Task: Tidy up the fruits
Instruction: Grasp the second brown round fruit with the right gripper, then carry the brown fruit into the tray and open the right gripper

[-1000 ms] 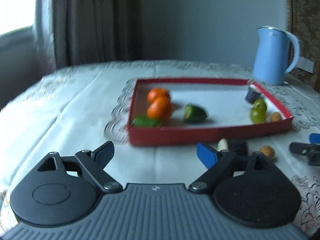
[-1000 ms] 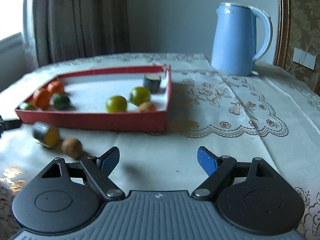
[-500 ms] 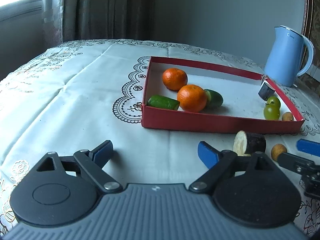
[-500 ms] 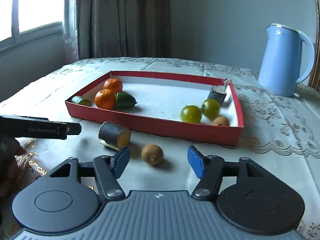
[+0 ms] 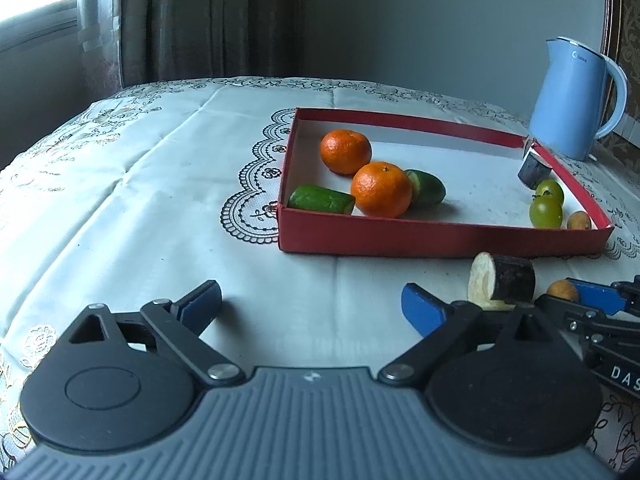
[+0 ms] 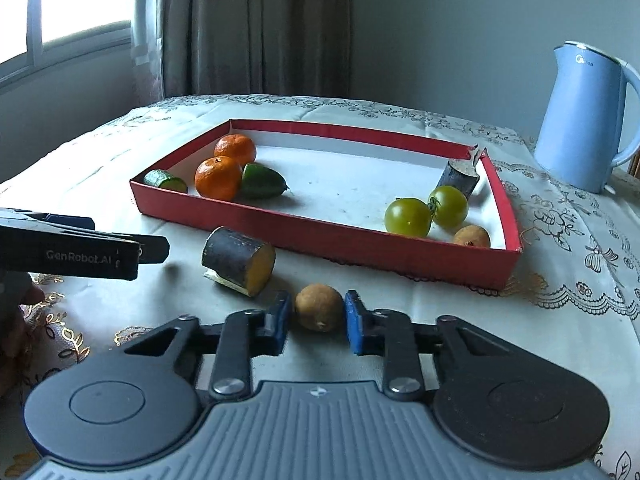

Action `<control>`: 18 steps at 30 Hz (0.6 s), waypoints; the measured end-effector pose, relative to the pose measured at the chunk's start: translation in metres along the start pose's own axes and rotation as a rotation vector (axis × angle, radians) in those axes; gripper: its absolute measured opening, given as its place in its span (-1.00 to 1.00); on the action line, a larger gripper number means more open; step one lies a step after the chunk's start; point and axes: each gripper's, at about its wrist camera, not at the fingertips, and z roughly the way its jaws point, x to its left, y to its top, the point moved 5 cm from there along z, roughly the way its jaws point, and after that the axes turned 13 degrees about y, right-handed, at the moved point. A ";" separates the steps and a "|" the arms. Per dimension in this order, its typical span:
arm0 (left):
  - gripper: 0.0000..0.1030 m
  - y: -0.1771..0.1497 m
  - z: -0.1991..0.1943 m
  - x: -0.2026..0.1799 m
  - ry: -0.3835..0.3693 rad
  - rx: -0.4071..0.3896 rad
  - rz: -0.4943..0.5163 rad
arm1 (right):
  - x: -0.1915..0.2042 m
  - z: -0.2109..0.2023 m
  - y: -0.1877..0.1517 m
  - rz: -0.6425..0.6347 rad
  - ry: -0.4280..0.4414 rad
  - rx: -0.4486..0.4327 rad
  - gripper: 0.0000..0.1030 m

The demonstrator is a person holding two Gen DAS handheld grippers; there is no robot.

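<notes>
My right gripper [image 6: 318, 318] is shut on a small brown fruit [image 6: 320, 307] that rests on the cloth in front of the red tray [image 6: 320, 236]; both blue pads touch its sides. A dark chunk with a yellow cut face [image 6: 238, 260] lies just left of it. The tray holds two oranges [image 5: 382, 194], two cucumber pieces [image 5: 320, 199], two green tomatoes [image 6: 408, 217], another small brown fruit [image 6: 472, 236] and a dark chunk [image 6: 458, 176]. My left gripper [image 5: 310, 300] hovers over bare cloth with its jaws opening and nothing between them.
A light blue kettle [image 6: 580, 116] stands behind the tray at the right. The left gripper's finger [image 6: 80, 248] reaches in from the left near the yellow-faced chunk, with a person's hand [image 6: 16, 320] below it. Curtains and a window lie beyond the table's far edge.
My right gripper moved in on the small brown fruit and its jaws closed onto it. The left gripper's jaws spread a little wider while it stayed nearly in place.
</notes>
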 end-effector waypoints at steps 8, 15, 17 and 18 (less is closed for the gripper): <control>0.91 0.000 0.000 -0.001 0.000 0.001 0.006 | -0.005 -0.004 -0.001 0.027 0.003 -0.015 -0.50; 0.91 0.000 0.000 -0.001 0.001 0.002 0.006 | -0.011 -0.017 0.004 0.038 -0.009 -0.051 -0.50; 0.91 0.000 0.000 -0.001 0.002 0.002 0.009 | -0.014 -0.023 0.008 0.039 -0.014 -0.069 -0.50; 0.91 0.000 0.001 -0.001 0.004 0.002 0.011 | -0.016 -0.027 0.011 0.038 -0.020 -0.081 -0.50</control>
